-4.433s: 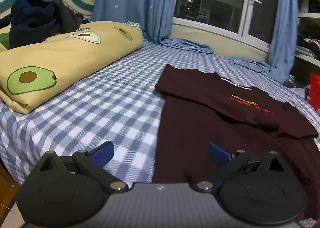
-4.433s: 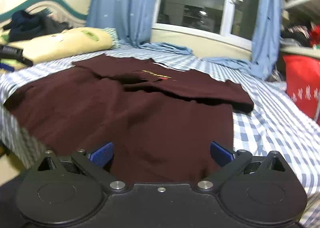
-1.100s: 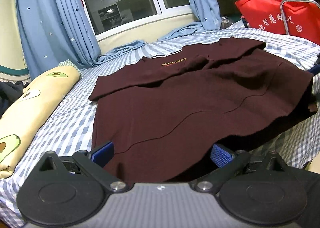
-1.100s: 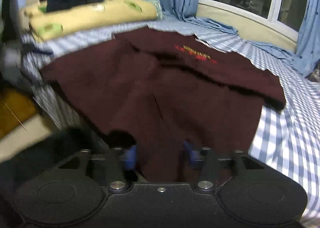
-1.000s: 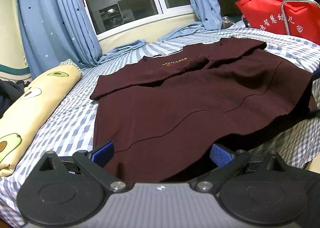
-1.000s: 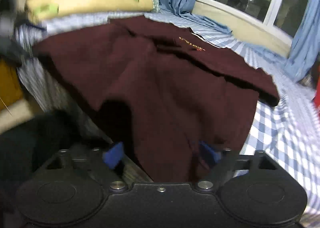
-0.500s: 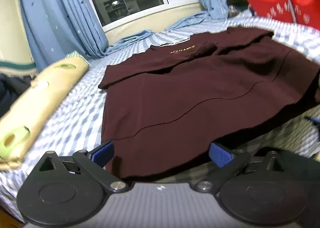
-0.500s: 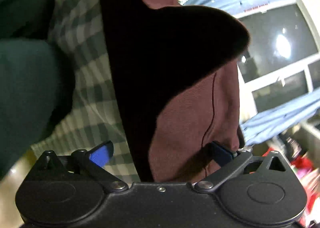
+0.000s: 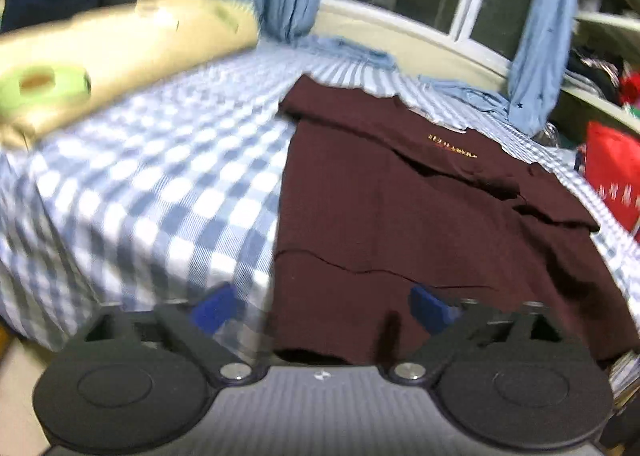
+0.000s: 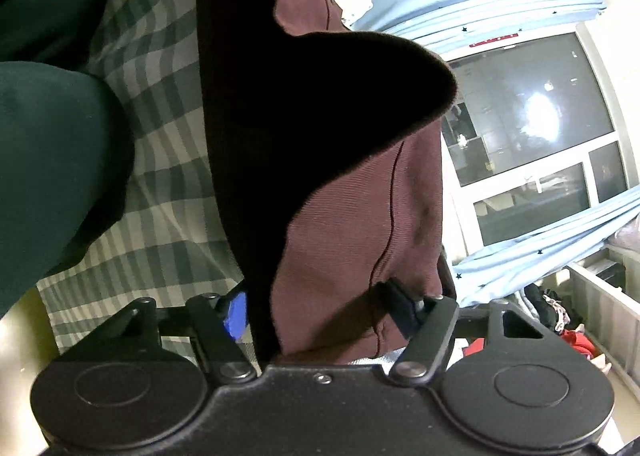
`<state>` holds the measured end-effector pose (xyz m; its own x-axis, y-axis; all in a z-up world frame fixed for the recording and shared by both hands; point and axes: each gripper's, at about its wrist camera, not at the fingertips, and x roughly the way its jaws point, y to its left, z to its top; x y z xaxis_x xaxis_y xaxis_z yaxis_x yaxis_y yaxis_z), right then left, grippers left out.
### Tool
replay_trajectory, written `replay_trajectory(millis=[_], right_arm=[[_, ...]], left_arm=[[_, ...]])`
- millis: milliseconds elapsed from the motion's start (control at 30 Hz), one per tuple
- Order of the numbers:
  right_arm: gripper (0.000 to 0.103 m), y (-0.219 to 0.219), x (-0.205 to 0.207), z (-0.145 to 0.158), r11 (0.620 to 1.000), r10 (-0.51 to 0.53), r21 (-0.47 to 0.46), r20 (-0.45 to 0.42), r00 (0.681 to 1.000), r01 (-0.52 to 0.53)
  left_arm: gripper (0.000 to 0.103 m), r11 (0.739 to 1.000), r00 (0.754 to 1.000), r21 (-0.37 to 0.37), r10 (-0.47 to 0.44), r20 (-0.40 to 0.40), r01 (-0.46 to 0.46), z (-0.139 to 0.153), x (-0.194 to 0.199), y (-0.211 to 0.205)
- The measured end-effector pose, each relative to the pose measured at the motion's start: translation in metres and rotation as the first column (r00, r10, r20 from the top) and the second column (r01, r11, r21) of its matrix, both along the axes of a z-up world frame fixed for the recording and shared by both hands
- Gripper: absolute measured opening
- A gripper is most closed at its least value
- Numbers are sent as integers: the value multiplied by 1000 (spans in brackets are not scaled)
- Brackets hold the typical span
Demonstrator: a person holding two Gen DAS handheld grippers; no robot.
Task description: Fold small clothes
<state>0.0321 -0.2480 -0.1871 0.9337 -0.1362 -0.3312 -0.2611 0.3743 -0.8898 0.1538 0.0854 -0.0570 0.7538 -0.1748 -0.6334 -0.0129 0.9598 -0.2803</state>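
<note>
Both grippers, lower frame of each wrist view.
Left gripper [image 9: 322, 306]: jaws spread wide. Right gripper [image 10: 320, 310]: rolled sideways, jaws parted.

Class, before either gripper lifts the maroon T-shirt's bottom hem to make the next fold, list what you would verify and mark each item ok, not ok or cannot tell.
1. Left gripper open and lined up with the hem: ok, fingers apart, the hem's left corner between them.
2. Right gripper has cloth between its fingers: ok, hem fabric fills the gap.
3. Right gripper actually clamped: cannot tell, fingers look spread.
4. Maroon T-shirt lies flat on the checked bedsheet: mostly ok, sleeves folded inward.
5. Avocado pillow out of the fold path: ok, apart from the shirt.
6. Left view sharp enough to aim: not ok, motion blur.
</note>
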Motion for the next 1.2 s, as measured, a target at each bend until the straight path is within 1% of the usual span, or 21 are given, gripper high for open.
replay_trajectory(millis=[33,67,133,167,200,267,300,333,367,433,533,600,667,767,833,867,900,967,1033,1100,1200], right_arm=[[67,0,-2,1,1000,0,3,0,1000,0],[67,-1,-4,3,1000,-1,7,-2,1000,1],[64,-1,-8,7,1000,5,19,-1,1000,-5],[63,0,-10,7,1000,11,24,1,1000,-11],[61,0,-12,8,1000,18,26,3,1000,-18],[55,1,-17,8,999,35,24,-2,999,-35],[45,2,-19,8,999,42,21,-7,999,-41],[39,3,-21,8,999,44,18,-9,999,-44],[38,4,-23,8,999,47,15,-8,999,-47],[18,4,-29,14,998,51,31,-5,999,-51],[8,0,-35,27,996,42,83,7,999,-42],[7,-3,-38,35,992,39,117,9,999,-39],[7,-4,-39,41,989,36,142,-2,999,-35],[6,-7,-40,53,983,34,178,5,999,-34],[6,-8,-41,65,977,29,211,11,1000,-30],[6,-8,-41,73,973,25,231,14,1000,-27],[6,-9,-41,80,969,21,247,16,1000,-24],[6,-9,-40,92,961,14,275,24,1000,-20],[6,-8,-38,103,954,6,300,40,999,-18],[6,-7,-36,112,944,-3,331,50,999,-13],[5,-7,-32,126,923,-18,385,60,998,-7]], left_arm=[[64,1000,999,-29,-12,-33,11,-3,5,4],[49,999,998,-44,-16,-58,13,-5,9,4],[33,999,998,-36,-6,-64,3,-6,11,6],[15,999,998,-37,-8,-62,6,-6,11,8],[6,999,999,-41,-5,-54,2,-4,9,12],[4,999,999,-46,13,-40,-15,-1,7,15],[3,999,999,-40,23,-33,-24,2,7,17],[3,999,999,-31,37,-21,-38,6,6,19],[3,998,999,-29,47,-8,-47,9,6,20],[3,997,998,-47,62,4,-62,14,3,26],[3,996,997,-52,71,-12,-72,13,6,29],[3,993,996,-76,82,-43,-85,6,10,32],[4,993,995,-79,84,-44,-87,3,9,31],[8,996,997,-48,73,-13,-74,6,5,27],[16,996,996,-9,84,-1,-84,10,1,23],[35,996,996,8,85,4,-85,13,-1,21],[61,996,996,26,87,14,-87,15,-4,20],[78,993,993,48,105,47,-108,22,-12,17],[81,991,991,77,99,89,-106,29,-20,12],[92,990,988,108,74,135,-89,37,-28,7],[102,980,967,192,4,255,-54,48,-46,-9]])
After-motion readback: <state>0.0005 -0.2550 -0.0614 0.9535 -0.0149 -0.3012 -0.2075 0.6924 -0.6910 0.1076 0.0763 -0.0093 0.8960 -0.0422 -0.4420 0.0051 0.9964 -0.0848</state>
